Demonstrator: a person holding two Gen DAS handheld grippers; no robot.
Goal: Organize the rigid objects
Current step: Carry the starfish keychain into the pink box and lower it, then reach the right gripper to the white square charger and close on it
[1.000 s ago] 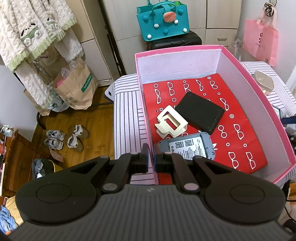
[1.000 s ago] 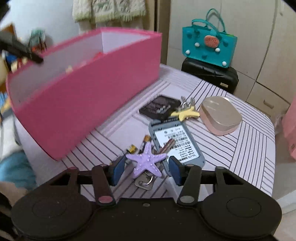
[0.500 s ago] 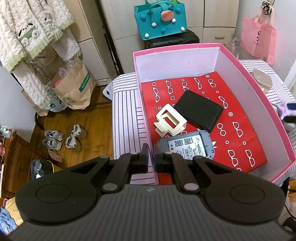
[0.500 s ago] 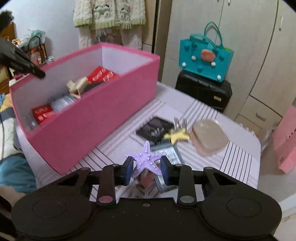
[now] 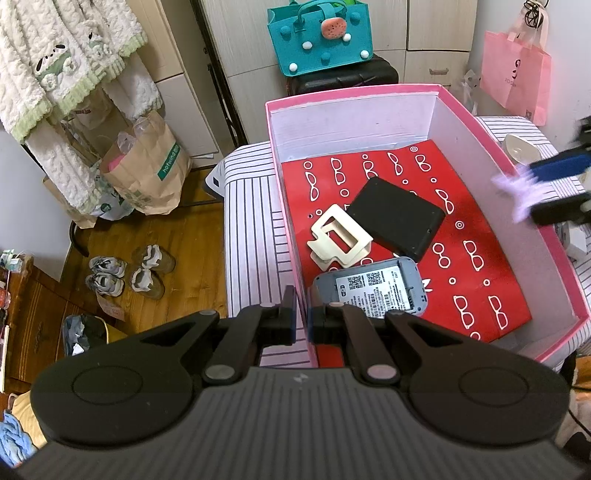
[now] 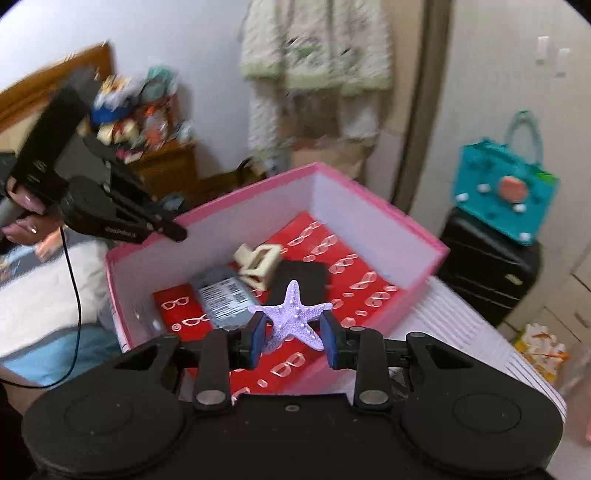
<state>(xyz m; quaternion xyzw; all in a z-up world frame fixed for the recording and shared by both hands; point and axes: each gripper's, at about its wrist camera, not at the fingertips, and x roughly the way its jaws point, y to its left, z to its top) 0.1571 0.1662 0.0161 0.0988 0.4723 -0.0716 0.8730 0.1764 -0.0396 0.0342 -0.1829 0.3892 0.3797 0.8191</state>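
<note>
- A home, most likely a bedroom.
- A fleecy robe point(image 5: 70, 70) hangs by tall cream wardrobe doors point(image 5: 236, 33).
- Worn shoes point(image 5: 127, 273) sit on a wooden floor point(image 5: 177, 251), beside paper shopping bags point(image 5: 147, 166).
- A teal felt bag point(image 5: 319, 37) rests on a black suitcase point(image 5: 343, 77); a pink bag point(image 5: 515, 74) hangs on the wall.
- A wooden dresser point(image 6: 166, 166) carries cluttered knick-knacks.

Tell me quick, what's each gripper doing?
Left gripper: shut on the pink box wall.
Right gripper: shut on the purple starfish.
</note>
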